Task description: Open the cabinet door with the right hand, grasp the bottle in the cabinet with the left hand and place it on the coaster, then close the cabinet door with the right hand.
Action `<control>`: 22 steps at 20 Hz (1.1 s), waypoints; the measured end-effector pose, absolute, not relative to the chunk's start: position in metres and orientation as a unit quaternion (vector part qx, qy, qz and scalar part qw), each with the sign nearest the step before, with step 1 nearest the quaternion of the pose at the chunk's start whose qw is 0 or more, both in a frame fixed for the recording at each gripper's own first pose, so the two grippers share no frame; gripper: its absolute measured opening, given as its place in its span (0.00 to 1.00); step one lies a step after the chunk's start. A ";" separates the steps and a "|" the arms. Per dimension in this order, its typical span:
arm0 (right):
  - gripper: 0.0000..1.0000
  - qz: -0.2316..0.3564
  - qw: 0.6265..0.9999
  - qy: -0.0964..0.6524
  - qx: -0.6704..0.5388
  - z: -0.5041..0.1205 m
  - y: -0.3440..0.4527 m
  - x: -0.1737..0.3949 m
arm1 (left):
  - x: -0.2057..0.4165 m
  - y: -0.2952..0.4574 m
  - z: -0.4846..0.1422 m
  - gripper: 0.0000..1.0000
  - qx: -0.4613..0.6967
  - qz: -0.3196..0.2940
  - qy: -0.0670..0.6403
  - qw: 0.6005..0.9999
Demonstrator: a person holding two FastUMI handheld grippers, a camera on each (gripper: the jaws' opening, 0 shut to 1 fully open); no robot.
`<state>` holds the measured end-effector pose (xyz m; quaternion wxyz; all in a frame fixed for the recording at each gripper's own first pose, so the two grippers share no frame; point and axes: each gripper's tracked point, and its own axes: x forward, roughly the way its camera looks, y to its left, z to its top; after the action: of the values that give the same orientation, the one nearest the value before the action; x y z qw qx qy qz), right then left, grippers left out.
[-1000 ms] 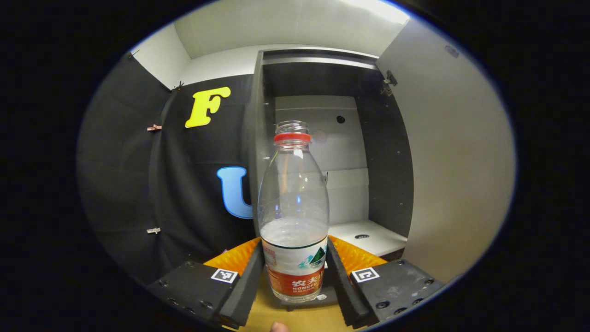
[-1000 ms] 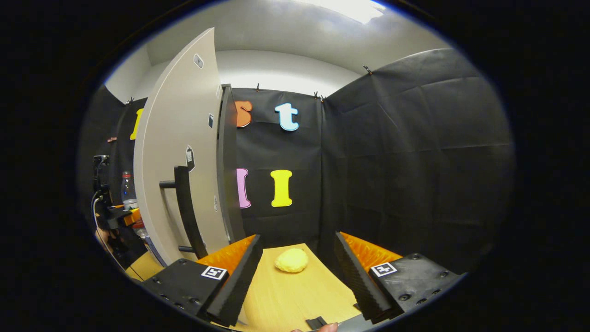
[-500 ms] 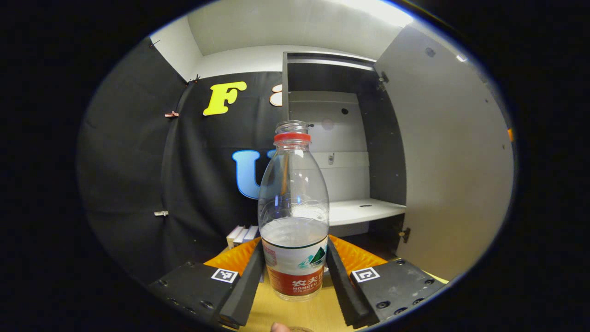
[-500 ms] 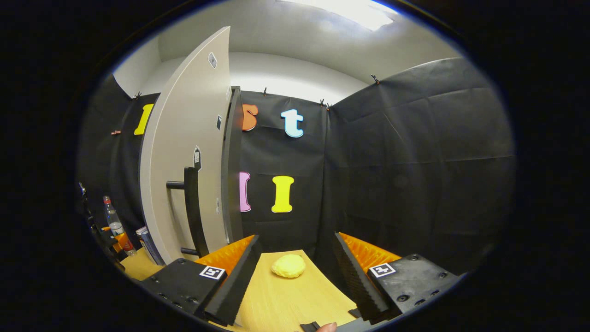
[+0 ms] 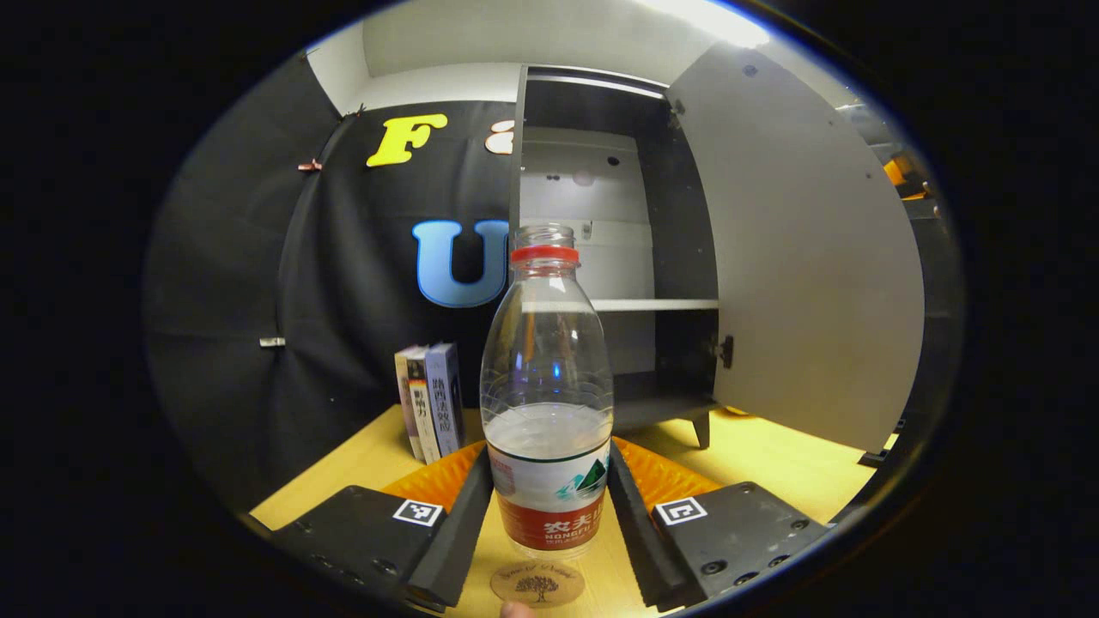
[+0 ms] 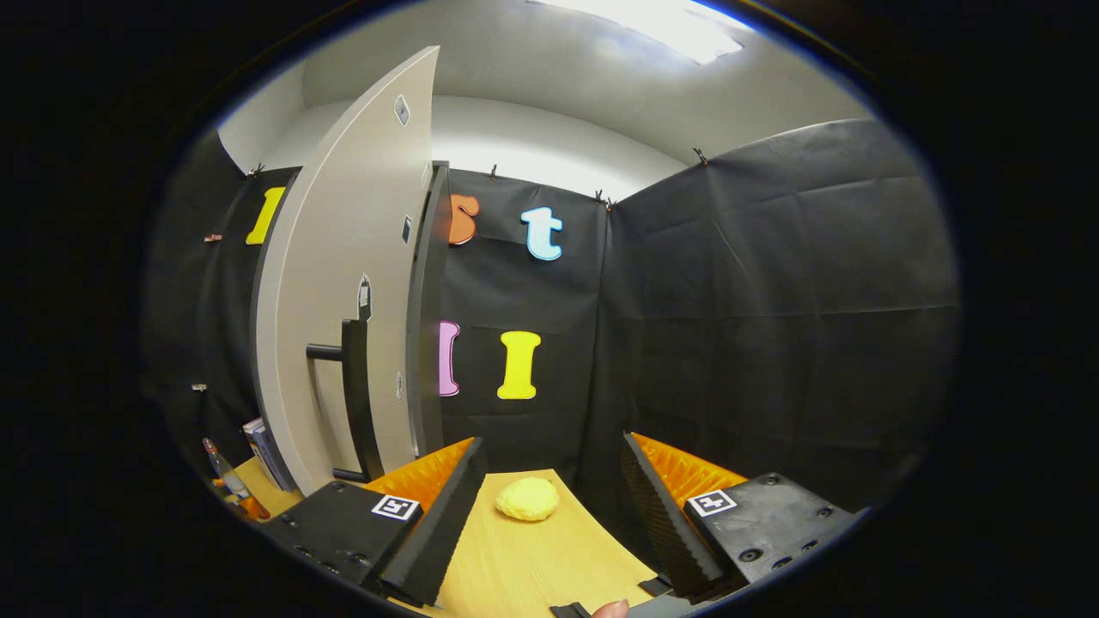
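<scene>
Left gripper [image 5: 549,515] clamped on the bottle [image 5: 547,403], both fingers [image 5: 459,524] pressed flat against the labelled lower body, bottle held upright and raised just above the coaster [image 5: 537,584]. Level pose, pointed straight at the cabinet [image 5: 601,249]. Clear ribbed plastic with a red neck ring, no cap, partly filled with water. Round wooden coaster lying flat on the table [image 5: 773,468] directly under the bottle's base, a slim gap between them. Cabinet behind the bottle, dark-walled with a pale shelf, standing on short legs; cabinet door [image 5: 798,257] swung wide to the cabinet's right, smooth and pale. Open tabletop between cabinet and bottle. Upright books [image 5: 429,399] left of the cabinet, against the wall.

Right gripper [image 6: 549,515] held level and low over the table's edge, fingers [image 6: 442,515] spread wide with nothing between them. Yellow lumpy sponge-like object [image 6: 527,499] on the bare wood right of the cabinet, beyond the fingertips. Door seen edge-on at left, its dark bar handle [image 6: 354,395] standing proud of the panel, well apart from the fingers. Bottle small and far beyond the door, left of the cabinet.
</scene>
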<state>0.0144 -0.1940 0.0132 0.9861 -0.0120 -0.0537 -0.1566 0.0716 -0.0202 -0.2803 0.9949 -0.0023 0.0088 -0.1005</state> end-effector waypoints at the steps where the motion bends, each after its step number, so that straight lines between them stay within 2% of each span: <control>1: 0.98 -0.158 0.986 -0.054 -0.019 0.015 -0.195 0.013 | 0.071 -0.020 -0.290 0.75 -0.003 -0.105 0.012 0.994; 2: 1.00 -0.160 0.985 -0.054 -0.027 0.016 -0.197 0.014 | 0.069 -0.019 -0.303 0.75 0.003 -0.107 0.017 0.994; 4: 0.97 -0.164 0.985 -0.050 -0.026 0.015 -0.200 0.014 | 0.070 -0.017 -0.324 0.75 0.017 -0.111 0.024 0.993; 10: 1.00 -0.185 0.982 -0.035 -0.027 0.013 -0.205 0.006 | 0.082 -0.011 -0.365 0.75 0.021 -0.109 0.027 0.993; 11: 0.97 -0.187 0.981 -0.034 -0.030 0.014 -0.205 0.004 | 0.083 -0.011 -0.370 0.75 0.017 -0.107 0.030 0.994; 15: 0.97 -0.207 0.978 -0.027 -0.028 0.011 -0.214 -0.001 | 0.084 -0.013 -0.380 0.75 0.002 -0.104 0.036 0.994; 22: 0.97 -0.209 0.977 -0.022 -0.031 0.007 -0.212 0.001 | 0.074 -0.011 -0.396 0.78 0.004 -0.107 0.050 0.993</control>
<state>0.0014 -0.2123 0.0074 0.9772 -0.0310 -0.0221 -0.2087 0.0735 -0.0111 -0.3961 0.9930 0.0041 0.0499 -0.1071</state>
